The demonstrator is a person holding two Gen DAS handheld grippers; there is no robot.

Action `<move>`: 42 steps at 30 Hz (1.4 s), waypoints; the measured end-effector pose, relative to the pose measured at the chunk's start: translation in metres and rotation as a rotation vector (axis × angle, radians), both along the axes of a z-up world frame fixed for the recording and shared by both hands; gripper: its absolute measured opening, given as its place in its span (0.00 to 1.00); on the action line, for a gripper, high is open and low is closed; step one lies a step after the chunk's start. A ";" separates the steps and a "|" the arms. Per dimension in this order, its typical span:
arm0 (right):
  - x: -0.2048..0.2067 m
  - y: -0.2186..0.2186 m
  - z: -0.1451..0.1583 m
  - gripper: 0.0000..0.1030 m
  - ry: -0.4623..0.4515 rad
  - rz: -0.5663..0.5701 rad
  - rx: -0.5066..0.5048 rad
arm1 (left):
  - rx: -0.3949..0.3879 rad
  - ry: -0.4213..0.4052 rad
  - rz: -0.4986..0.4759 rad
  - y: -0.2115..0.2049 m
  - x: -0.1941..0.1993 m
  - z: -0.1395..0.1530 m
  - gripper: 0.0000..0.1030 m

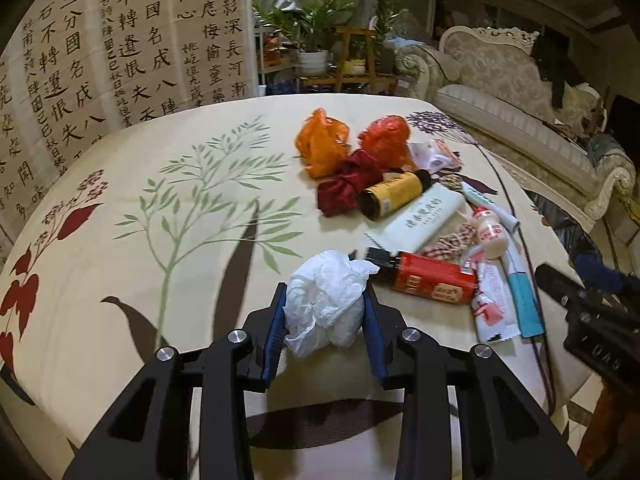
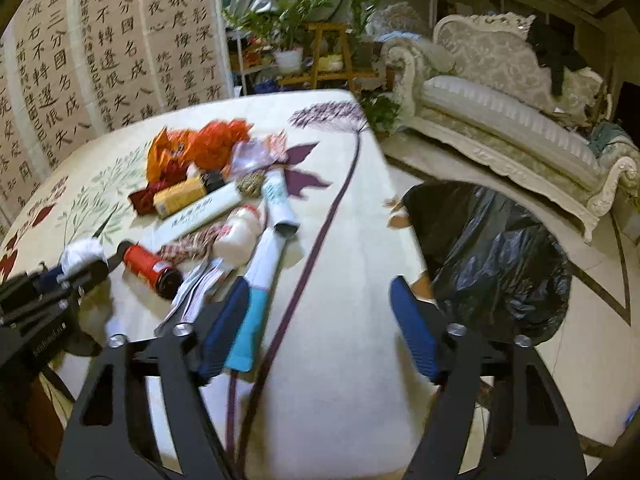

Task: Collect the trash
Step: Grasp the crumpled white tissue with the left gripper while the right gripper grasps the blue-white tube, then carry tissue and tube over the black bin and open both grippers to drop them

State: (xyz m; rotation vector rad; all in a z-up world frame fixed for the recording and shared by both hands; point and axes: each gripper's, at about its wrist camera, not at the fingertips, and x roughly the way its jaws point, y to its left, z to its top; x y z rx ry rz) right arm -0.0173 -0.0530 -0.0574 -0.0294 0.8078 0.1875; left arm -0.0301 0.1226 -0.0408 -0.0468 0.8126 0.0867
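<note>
My left gripper (image 1: 325,312) is shut on a crumpled white tissue (image 1: 325,302), held just above the table; the tissue also shows in the right wrist view (image 2: 82,254). A pile of trash lies beyond it: a red bottle (image 1: 430,282), a yellow bottle (image 1: 394,196), orange plastic bags (image 1: 322,144), a white box (image 1: 426,214), a small yogurt bottle (image 1: 490,234) and wrappers. My right gripper (image 2: 316,320) is open and empty above the table's right edge, next to a white and blue tube (image 2: 260,280). A black trash bag (image 2: 488,256) stands open on the floor to the right.
The table wears a cream cloth with leaf prints (image 1: 180,208). A calligraphy screen (image 1: 100,60) stands behind it at the left, potted plants (image 1: 316,28) at the back, an ornate sofa (image 2: 500,92) to the right.
</note>
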 end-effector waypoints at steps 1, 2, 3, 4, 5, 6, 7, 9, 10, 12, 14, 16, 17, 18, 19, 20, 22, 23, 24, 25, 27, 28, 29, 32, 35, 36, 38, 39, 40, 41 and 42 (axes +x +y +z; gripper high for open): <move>0.000 0.002 -0.002 0.60 0.008 0.005 0.003 | -0.001 0.000 0.005 0.002 0.000 0.000 0.35; 0.001 0.005 -0.003 0.59 0.014 0.013 0.007 | -0.001 0.002 0.013 0.004 0.000 0.000 0.35; 0.001 0.007 -0.004 0.59 0.016 0.021 0.011 | -0.001 0.002 0.017 0.006 -0.001 0.000 0.35; 0.000 0.010 -0.005 0.59 0.016 0.026 0.011 | -0.001 0.002 0.019 0.006 -0.001 -0.001 0.35; 0.000 0.012 -0.006 0.59 0.016 0.031 0.007 | -0.002 0.002 0.023 0.007 -0.002 -0.001 0.35; 0.000 0.015 -0.008 0.57 0.020 0.039 0.000 | -0.002 0.004 0.024 0.007 -0.002 -0.001 0.35; 0.000 0.017 -0.009 0.54 0.020 0.041 -0.008 | -0.002 0.006 0.025 0.008 -0.002 -0.001 0.35; -0.002 0.018 -0.009 0.49 0.011 0.041 -0.030 | -0.006 0.010 0.026 0.008 -0.002 -0.002 0.35; -0.003 0.017 -0.009 0.46 0.008 0.040 -0.032 | -0.008 0.011 0.027 0.008 -0.002 -0.002 0.35; -0.003 0.013 -0.009 0.38 0.006 0.032 -0.029 | -0.011 0.012 0.027 0.007 -0.002 -0.003 0.35; -0.003 0.007 -0.009 0.31 0.005 0.025 -0.017 | -0.014 0.015 0.025 0.006 -0.002 -0.005 0.35; -0.002 0.003 -0.009 0.22 0.005 0.016 -0.014 | -0.015 0.016 0.023 0.005 -0.002 -0.005 0.35; -0.002 0.001 -0.009 0.21 0.005 0.019 -0.006 | -0.016 0.016 0.022 0.005 -0.002 -0.005 0.35; -0.002 -0.001 -0.009 0.21 0.006 0.021 0.002 | -0.017 0.016 0.021 0.005 -0.002 -0.005 0.35; -0.002 -0.001 -0.008 0.21 0.007 0.022 0.002 | -0.017 0.016 0.020 0.005 -0.002 -0.005 0.35; -0.003 -0.001 -0.008 0.21 0.007 0.025 0.002 | -0.018 0.015 0.019 0.004 -0.002 -0.004 0.35; -0.003 -0.001 -0.008 0.20 0.008 0.030 0.005 | -0.020 0.012 0.017 0.003 -0.002 -0.004 0.35; -0.004 -0.001 -0.007 0.20 0.008 0.031 0.011 | -0.021 0.011 0.017 0.003 -0.003 -0.003 0.35; -0.003 -0.001 -0.007 0.20 0.006 0.033 0.015 | -0.021 0.008 0.017 0.003 -0.003 -0.002 0.35; -0.004 -0.001 -0.006 0.20 0.003 0.032 0.019 | -0.022 0.005 0.017 0.002 -0.003 -0.001 0.35; -0.006 -0.003 -0.002 0.20 -0.009 0.031 0.025 | -0.023 -0.003 0.016 0.002 -0.004 0.002 0.35; -0.007 -0.005 0.001 0.20 -0.018 0.027 0.028 | -0.024 -0.008 0.015 0.001 -0.004 0.004 0.35; -0.008 -0.008 0.002 0.20 -0.025 0.023 0.031 | -0.026 -0.013 0.013 0.000 -0.004 0.006 0.35; -0.008 -0.020 0.010 0.20 -0.050 -0.005 0.043 | -0.031 -0.035 0.001 -0.006 -0.004 0.014 0.35; -0.006 -0.036 0.016 0.20 -0.072 -0.048 0.046 | -0.040 -0.061 -0.020 -0.016 -0.002 0.022 0.35; -0.004 -0.042 0.018 0.20 -0.077 -0.065 0.046 | -0.042 -0.070 -0.031 -0.021 -0.001 0.025 0.35; -0.001 -0.058 0.020 0.20 -0.088 -0.109 0.044 | -0.052 -0.084 -0.057 -0.034 0.003 0.029 0.35; 0.001 -0.065 0.020 0.20 -0.092 -0.125 0.042 | -0.054 -0.088 -0.071 -0.040 0.005 0.030 0.35; 0.003 -0.073 0.021 0.20 -0.096 -0.149 0.038 | -0.056 -0.093 -0.090 -0.048 0.008 0.032 0.35; 0.005 -0.083 0.021 0.20 -0.101 -0.175 0.035 | -0.057 -0.100 -0.107 -0.057 0.011 0.034 0.35; 0.006 -0.093 0.021 0.20 -0.104 -0.199 0.033 | -0.059 -0.107 -0.122 -0.064 0.013 0.035 0.35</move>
